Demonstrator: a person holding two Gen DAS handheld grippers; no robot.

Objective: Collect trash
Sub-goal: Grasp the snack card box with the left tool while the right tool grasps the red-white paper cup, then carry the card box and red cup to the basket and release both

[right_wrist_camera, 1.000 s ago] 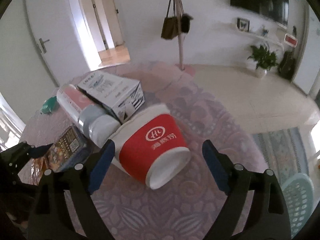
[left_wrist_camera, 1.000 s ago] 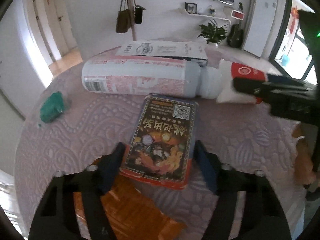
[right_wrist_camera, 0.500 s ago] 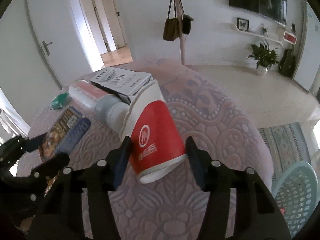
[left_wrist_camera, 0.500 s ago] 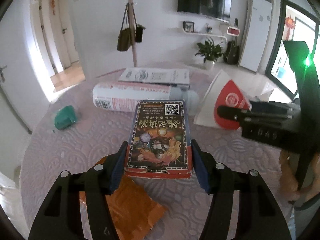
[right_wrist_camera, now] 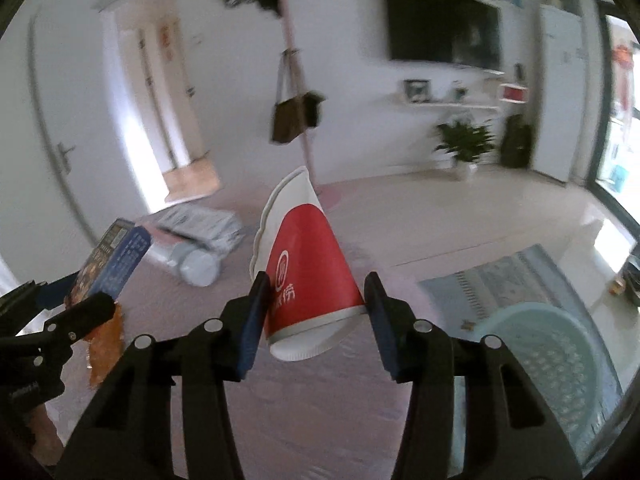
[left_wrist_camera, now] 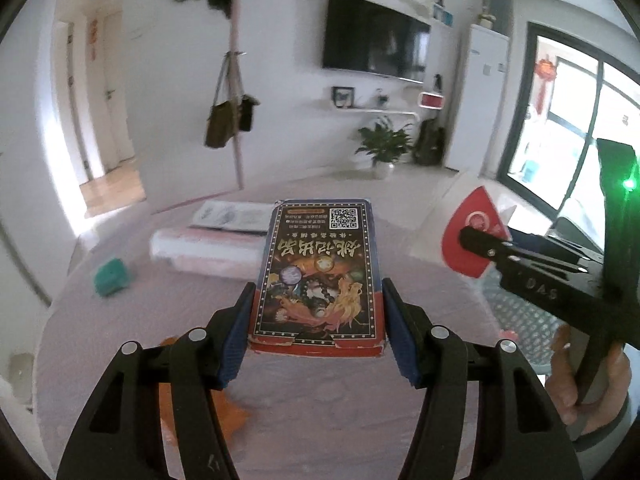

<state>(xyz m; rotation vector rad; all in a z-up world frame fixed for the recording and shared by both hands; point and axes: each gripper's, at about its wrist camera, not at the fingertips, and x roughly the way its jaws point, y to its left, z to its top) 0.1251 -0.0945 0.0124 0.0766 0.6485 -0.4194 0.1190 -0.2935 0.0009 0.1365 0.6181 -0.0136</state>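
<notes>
The left hand-held gripper (left_wrist_camera: 316, 320) is closed on the near end of a flat printed box (left_wrist_camera: 318, 276), lifted off the bench (left_wrist_camera: 320, 412); held so far back, it could droop and slip. The right hand-held gripper (right_wrist_camera: 316, 312) squeezes a red paper cup (right_wrist_camera: 306, 276), apparently crushed, which might pop free before reaching the pale basket (right_wrist_camera: 560, 356) beyond the bench's right edge.

Printed cardboard box (left_wrist_camera: 318, 276), slightly glossy, bottom edge torn. Paper cup (right_wrist_camera: 308, 276), smooth, red band, white rim, squashed flat. Matt black plastic gripper arms; blue textured pads (left_wrist_camera: 239, 336) on left gripper (left_wrist_camera: 318, 334) and right gripper (right_wrist_camera: 316, 320). Embossed cloth over table (left_wrist_camera: 320, 408). At 4 o'clock of cup, perforated plastic basket (right_wrist_camera: 556, 352). Crinkled orange wrapper (right_wrist_camera: 105, 340).
</notes>
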